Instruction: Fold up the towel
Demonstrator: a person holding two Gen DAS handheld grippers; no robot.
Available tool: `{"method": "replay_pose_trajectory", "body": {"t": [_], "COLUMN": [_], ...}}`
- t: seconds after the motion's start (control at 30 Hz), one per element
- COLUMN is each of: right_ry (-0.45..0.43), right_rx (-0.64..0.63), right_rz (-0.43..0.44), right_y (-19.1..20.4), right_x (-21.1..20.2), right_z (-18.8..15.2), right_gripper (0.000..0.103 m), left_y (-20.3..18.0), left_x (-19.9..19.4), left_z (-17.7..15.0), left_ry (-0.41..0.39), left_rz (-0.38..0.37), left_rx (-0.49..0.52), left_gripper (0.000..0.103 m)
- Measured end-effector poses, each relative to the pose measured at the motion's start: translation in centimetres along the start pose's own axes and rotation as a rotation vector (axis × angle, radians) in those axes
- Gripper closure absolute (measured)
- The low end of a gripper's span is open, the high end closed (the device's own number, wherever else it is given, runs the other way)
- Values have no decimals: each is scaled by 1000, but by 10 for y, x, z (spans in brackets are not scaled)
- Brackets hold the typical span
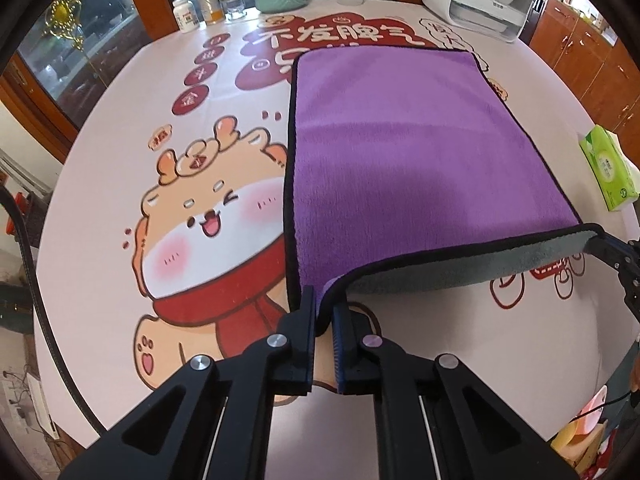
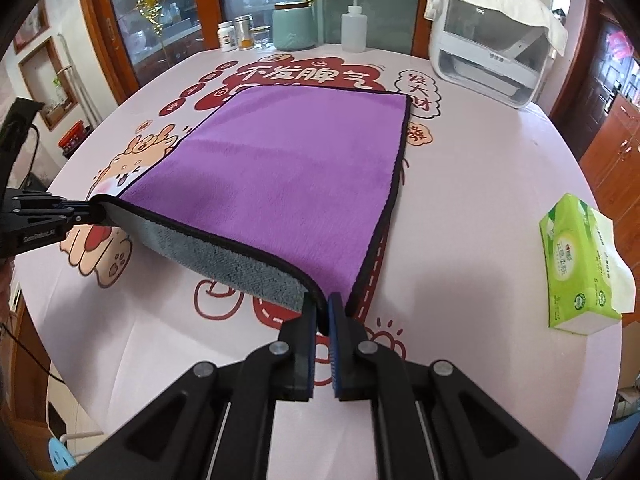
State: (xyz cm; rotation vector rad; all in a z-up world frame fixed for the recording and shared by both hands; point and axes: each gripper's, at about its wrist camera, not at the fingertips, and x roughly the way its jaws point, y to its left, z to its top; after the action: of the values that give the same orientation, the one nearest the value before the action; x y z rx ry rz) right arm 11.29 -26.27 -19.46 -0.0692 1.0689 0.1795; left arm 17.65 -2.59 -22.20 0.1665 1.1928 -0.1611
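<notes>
Now both tongs, left (image 1: 325, 308) and right (image 2: 322, 306), pinch the towel's (image 1: 400, 140) raised near corners.

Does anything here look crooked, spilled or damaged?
Nothing stands out. The purple plush towel with black edging lies flat and square on the printed tablecloth; only its near edge is raised, pinched at the corners by the left tool and the right tool.

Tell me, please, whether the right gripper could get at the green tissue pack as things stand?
Probably not yet: the right gripper is shut on the purple towel's near corner. The tissue pack sits to its right with bare tablecloth between, so the path looks free once it lets go.
</notes>
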Motion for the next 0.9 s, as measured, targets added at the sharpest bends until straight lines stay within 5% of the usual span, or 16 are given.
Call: {"method": "replay_pose_trajectory", "body": {"t": [0.4,0.9], "right_ry": [-22,-60], "right_rx": [65,133], "right_rz": [-29,-102], "right_y": [-11,-37], "right_x": [-4,21], "right_z": [38,139], "right_gripper": [98,98], "left_y": [4,17], "left_x": [-7,6], "left_z": [37,141], "left_ry": [-36,-83], "left_rz": [11,-2], "left_rx": [15,56], "left_gripper": [98,98]}}
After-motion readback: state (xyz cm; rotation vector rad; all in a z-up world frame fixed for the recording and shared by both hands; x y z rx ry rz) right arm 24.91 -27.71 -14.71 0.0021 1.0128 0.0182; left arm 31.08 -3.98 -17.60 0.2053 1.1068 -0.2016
